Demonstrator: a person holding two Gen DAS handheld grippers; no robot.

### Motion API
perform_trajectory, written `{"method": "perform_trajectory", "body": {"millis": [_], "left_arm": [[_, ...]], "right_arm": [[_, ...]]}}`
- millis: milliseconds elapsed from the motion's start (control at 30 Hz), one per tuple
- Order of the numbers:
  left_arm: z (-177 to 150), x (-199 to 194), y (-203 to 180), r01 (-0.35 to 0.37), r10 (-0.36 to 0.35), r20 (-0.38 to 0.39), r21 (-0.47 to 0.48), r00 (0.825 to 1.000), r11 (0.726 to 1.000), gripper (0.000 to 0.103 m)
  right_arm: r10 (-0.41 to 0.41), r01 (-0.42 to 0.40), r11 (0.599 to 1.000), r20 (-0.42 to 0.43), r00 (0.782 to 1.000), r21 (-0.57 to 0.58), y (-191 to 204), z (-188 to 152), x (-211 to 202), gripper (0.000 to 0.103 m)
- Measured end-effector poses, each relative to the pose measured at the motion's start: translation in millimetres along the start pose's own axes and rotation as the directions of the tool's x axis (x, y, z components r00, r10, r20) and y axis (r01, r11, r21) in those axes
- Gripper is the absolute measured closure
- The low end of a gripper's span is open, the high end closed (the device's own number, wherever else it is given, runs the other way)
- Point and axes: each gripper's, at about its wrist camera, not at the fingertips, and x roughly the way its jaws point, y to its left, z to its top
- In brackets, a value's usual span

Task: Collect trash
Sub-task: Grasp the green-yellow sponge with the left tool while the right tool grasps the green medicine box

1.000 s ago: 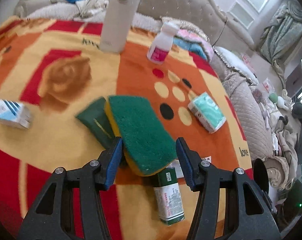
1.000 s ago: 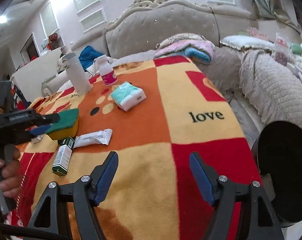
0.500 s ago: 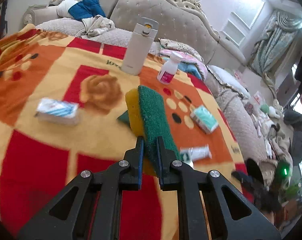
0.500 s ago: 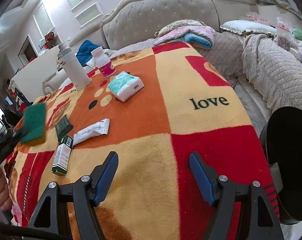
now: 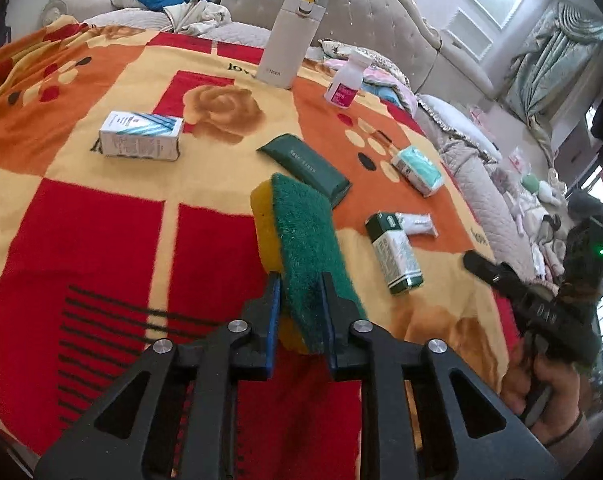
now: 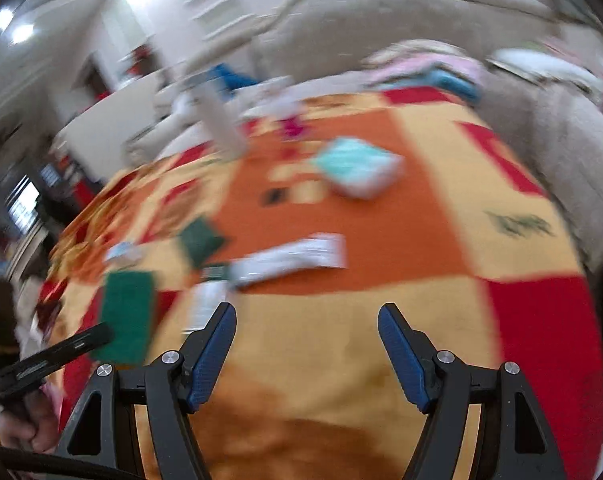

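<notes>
The left tongs (image 5: 299,292), having just been closing, are clenching the sponge (image 5: 297,248), now lifted off the blanket (image 5: 101,240) at frame centre, where a second ago it was lying flat between open jaws. The right tongs (image 6: 306,344) are standing released and empty. The sponge is showing coarse green scouring fibre bonded to soft yellow foam, a compressible rectangular slab.

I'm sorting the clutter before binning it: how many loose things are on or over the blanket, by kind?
Boxes: 2
Bottles: 2
Soft packets: 2
Dark green case: 1
Sponge, held in the left gripper: 1
Total: 8
</notes>
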Motion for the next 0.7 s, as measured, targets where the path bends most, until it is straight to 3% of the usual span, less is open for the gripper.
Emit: {"method": "perform_trajectory", "body": {"millis": [67,133,267,333,500,600,667,700], "left_arm": [[3.6,-1.0,-1.9,0.019,-0.019,0.013,0.001,1.0,1.0,0.086],[5.3,-1.1,-4.5,0.033,-0.033,0.022,0.006,0.999,0.999,0.081],[7.3,1.2,-7.7,0.069,-0.069,0.027,-0.005,0.997,0.998,0.056],[8.4,3.4,-12.4,0.065,-0.066,0.032,0.005,0.997,0.998,0.053],[12.8,11.4,-16.1,0.039,-0.038,0.037,-0.011,0.999,0.999,0.054],[13.7,16.8,-12.8,0.04,-0.038,0.035,-0.038,0.999,0.998,0.055],[12.7,24.1,-11.3,0.064,-0.064,0.0,-0.055,0.998,0.996,0.078],[11.0,28.3,-10.9,0.069,-0.07,-0.019,-0.067,0.997,0.995,0.078]], "right_arm": [[0.044,-0.046,0.998,-0.034,0.998,-0.051,25.4,5.7,14.7,0.032],[0.033,-0.04,0.995,-0.078,0.996,-0.086,42.8,9.2,33.1,0.032],[-0.024,0.0,0.989,-0.157,0.987,-0.15,61.8,4.2,62.1,0.032],[-0.079,0.047,0.982,-0.173,0.982,-0.184,65.5,0.1,71.0,0.036],[-0.108,0.071,0.966,-0.144,0.984,-0.247,67.0,-7.4,66.6,0.07],[-0.099,0.061,0.96,-0.126,0.987,-0.275,66.1,-13.3,63.3,0.074],[-0.086,0.053,0.958,-0.104,0.991,-0.283,65.2,-17.5,61.9,0.075],[-0.079,0.049,0.96,-0.097,0.992,-0.274,63.9,-18.7,60.4,0.075]]}}
